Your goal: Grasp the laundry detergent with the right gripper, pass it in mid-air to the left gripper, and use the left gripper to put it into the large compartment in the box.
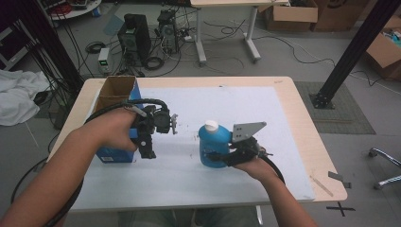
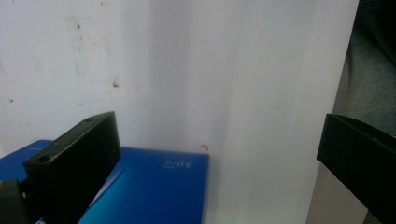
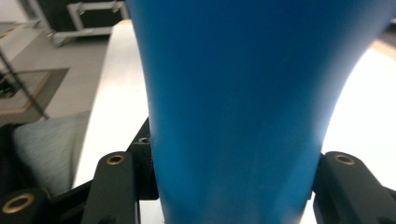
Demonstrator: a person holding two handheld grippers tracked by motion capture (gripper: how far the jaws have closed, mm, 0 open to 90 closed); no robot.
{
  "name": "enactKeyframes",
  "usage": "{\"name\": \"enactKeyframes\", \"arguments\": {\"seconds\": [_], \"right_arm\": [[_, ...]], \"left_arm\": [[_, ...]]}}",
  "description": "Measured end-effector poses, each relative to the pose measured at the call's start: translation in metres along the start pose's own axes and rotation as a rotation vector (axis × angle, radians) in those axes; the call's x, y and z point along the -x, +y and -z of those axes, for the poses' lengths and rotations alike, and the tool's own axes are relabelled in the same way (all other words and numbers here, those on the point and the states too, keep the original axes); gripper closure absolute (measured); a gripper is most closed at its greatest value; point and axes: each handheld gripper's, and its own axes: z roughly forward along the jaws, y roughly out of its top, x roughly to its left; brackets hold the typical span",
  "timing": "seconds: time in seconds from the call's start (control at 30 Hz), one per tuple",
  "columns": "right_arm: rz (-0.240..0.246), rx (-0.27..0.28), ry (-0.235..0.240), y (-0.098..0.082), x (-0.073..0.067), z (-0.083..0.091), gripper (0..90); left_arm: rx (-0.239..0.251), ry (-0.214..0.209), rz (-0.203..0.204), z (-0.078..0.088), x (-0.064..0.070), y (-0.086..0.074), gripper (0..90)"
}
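Two tongs, right tongs clamping blue bottle mid-table, left tongs released beside box.

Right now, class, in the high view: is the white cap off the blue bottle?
No: the white cap sits on top of the blue bottle, which the right gripper grips by its body.

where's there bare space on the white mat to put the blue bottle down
Free: the mat right of the blue bottle out to the table's edge, and the near strip before it. Crowded: the left, by the box and left gripper.
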Motion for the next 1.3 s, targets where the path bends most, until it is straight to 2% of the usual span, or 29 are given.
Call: {"name": "enactKeyframes", "arguments": {"seconds": [0.13,0.4,0.93,1.3], "right_arm": [[0.011,-0.02,0.049,-0.001,-0.006,-0.013,44.6],[0.057,-0.012,0.128,0.005,-0.015,-0.037,44.8],[0.078,0.008,0.169,0.022,-0.018,-0.087,44.9],[0.083,0.029,0.187,0.034,-0.019,-0.106,44.9]], "left_arm": [[0.001,0.0,-0.002,0.003,0.002,0.002,0.1],[-0.004,-0.01,-0.008,0.003,0.006,0.004,0.1],[0.007,-0.027,-0.039,0.01,0.015,0.018,0.1],[0.018,-0.04,-0.062,0.01,0.024,0.029,0.1]]}}
